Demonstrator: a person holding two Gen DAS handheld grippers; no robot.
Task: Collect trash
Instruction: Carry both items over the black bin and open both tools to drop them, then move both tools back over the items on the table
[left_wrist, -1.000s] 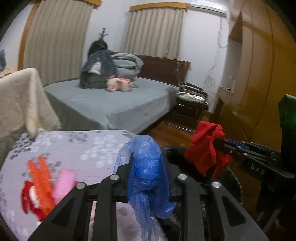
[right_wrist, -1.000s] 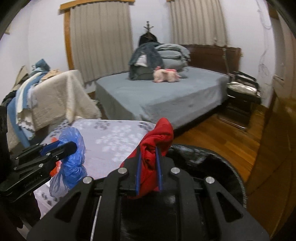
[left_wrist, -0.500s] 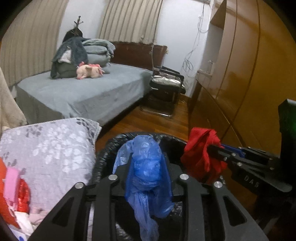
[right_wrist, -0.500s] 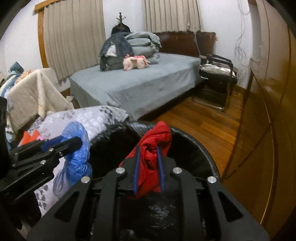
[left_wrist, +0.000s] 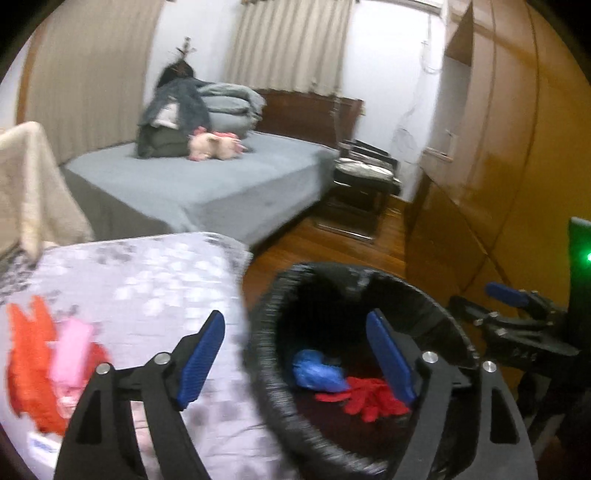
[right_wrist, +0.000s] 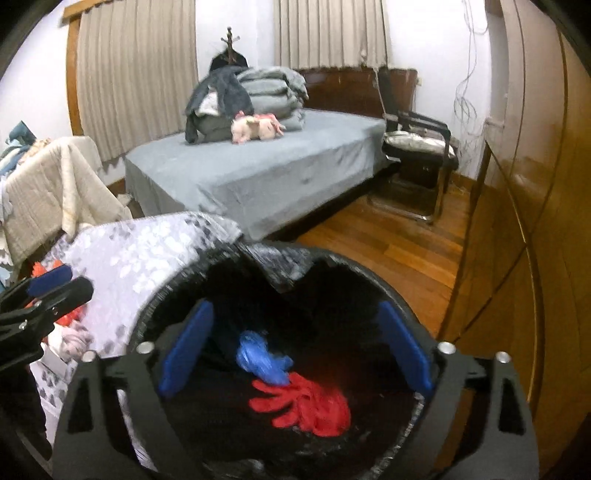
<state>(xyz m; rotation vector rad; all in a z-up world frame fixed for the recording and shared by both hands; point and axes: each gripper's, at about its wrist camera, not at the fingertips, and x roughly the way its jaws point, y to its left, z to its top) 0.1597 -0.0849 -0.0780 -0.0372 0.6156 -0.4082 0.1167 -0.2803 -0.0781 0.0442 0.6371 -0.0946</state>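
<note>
Both pairs of blue fingers (right_wrist: 186, 347) stand wide apart and hold nothing. My right gripper (right_wrist: 295, 347) hangs over the mouth of the black bin (right_wrist: 280, 266); my left gripper (left_wrist: 295, 358) sits over the bin's rim at about 9 o'clock, with one finger above the patterned cloth (left_wrist: 140, 280) and the other above the bin.

Down in the bin, a crumpled blue bag (right_wrist: 260, 356) and a red rag (right_wrist: 306, 404) lie touching each other on the liner. So that trash looks delivered.

At 9 o'clock from my left gripper, more trash waits on the cloth: orange scraps (left_wrist: 26, 365) and a pink piece (left_wrist: 72, 354) bunched close together, blurred in this view.

Farther off, at 12 o'clock, are the grey bed (right_wrist: 258, 166) with a pink soft toy (right_wrist: 256, 127), and a chair (right_wrist: 417, 147) at 1 o'clock.

I judge the risk to be the swing back: the left finger is low near the rim, and catching the loose liner could drag it or tip the bin. The bunched scraps may also split under a pinch.
</note>
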